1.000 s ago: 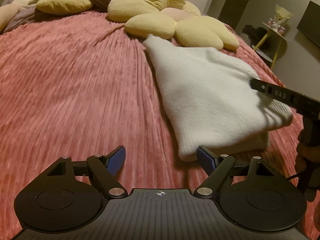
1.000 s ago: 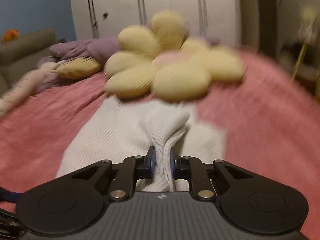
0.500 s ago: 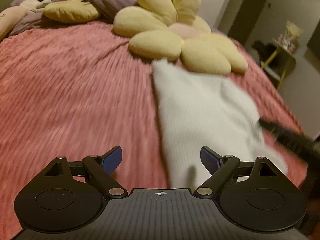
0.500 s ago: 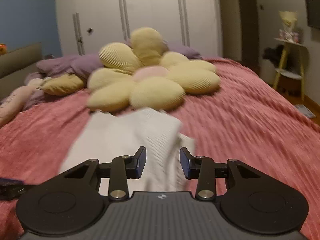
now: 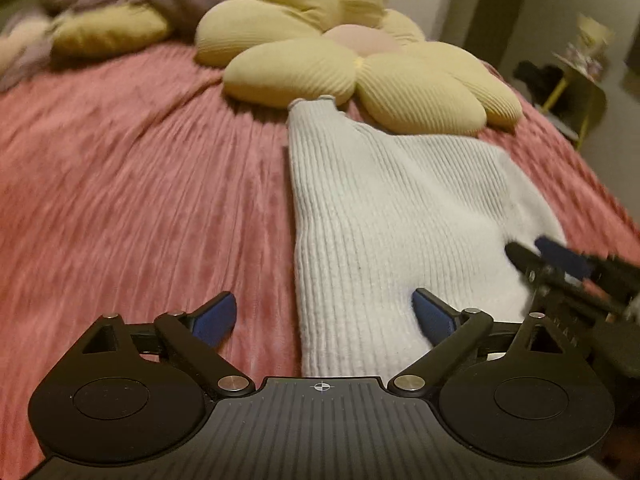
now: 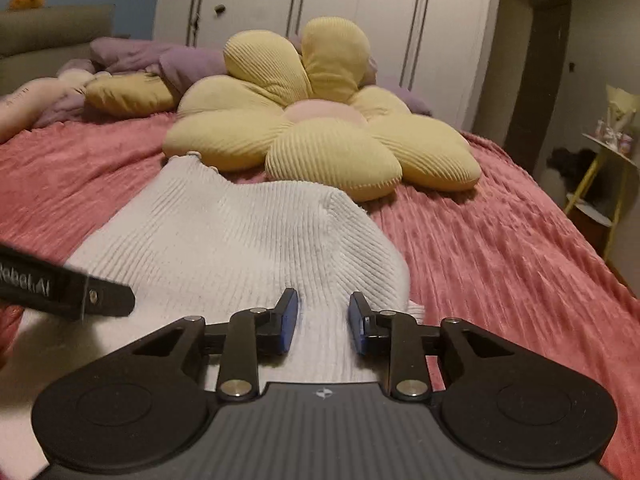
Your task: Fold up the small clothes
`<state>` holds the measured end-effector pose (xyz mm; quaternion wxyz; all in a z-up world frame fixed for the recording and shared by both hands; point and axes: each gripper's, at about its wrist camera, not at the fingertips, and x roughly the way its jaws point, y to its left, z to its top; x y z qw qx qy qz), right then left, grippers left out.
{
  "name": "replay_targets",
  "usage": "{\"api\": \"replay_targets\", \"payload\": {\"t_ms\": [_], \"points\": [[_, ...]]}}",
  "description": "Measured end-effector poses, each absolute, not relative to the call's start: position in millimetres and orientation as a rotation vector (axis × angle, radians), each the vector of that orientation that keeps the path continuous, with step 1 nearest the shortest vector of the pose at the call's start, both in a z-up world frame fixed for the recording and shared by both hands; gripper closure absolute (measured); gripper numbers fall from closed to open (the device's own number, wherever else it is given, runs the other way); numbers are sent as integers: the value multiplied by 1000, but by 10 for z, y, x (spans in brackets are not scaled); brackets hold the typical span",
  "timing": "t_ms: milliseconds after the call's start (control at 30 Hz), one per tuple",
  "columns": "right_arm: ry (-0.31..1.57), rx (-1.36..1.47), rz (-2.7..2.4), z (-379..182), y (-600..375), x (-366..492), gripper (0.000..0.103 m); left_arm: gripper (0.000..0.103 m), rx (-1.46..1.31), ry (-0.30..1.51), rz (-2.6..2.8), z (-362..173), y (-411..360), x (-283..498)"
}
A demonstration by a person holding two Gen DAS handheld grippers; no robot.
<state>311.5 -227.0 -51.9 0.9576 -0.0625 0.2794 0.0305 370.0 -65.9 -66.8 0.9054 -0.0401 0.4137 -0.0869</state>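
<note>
The ribbed white knit garment (image 5: 392,216) lies folded on your pink plush bedspread (image 5: 140,184), its cuff near the corduroy flower pillow (image 6: 320,136). Your left gripper (image 5: 324,316) has just been opening wide, angled down over its edge. Your right gripper (image 6: 323,324) has just been closing, jaws apart, pinching nothing.

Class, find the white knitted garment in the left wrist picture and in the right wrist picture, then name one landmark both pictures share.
Left wrist view: the white garment runs from centre to lower right, on the pink bedspread.
Right wrist view: it fills the lower left and centre, reaching under the open right gripper.
Shared landmark: the yellow flower cushion, just behind its far end.
</note>
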Motion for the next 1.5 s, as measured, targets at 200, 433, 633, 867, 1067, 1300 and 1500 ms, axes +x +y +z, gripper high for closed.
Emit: {"api": "replay_targets", "payload": {"t_ms": [200,433,633,867,1067,1300,1500], "points": [[600,-65,63,-310,-2305,3019,74,5,-128,895,-172,-480,-562,3556],[647,21,81,-221,-2430,2287,64,5,-95,920,-204,-482,-522,3244],[734,18,52,-410,-2539,2272,53,4,-37,946,-194,-561,-571,3194],[737,98,81,-274,-2599,2183,46,5,-129,978,-279,-527,-390,3005],[772,95,83,-458,-2623,2187,45,5,-78,981,-299,-586,-412,2991],[780,397,179,-321,-3147,2398,23,5,-304,938,-374,-417,-16,3249],[812,712,244,-541,-3505,2927,23,6,-539,974,-422,-649,50,3755]]}}
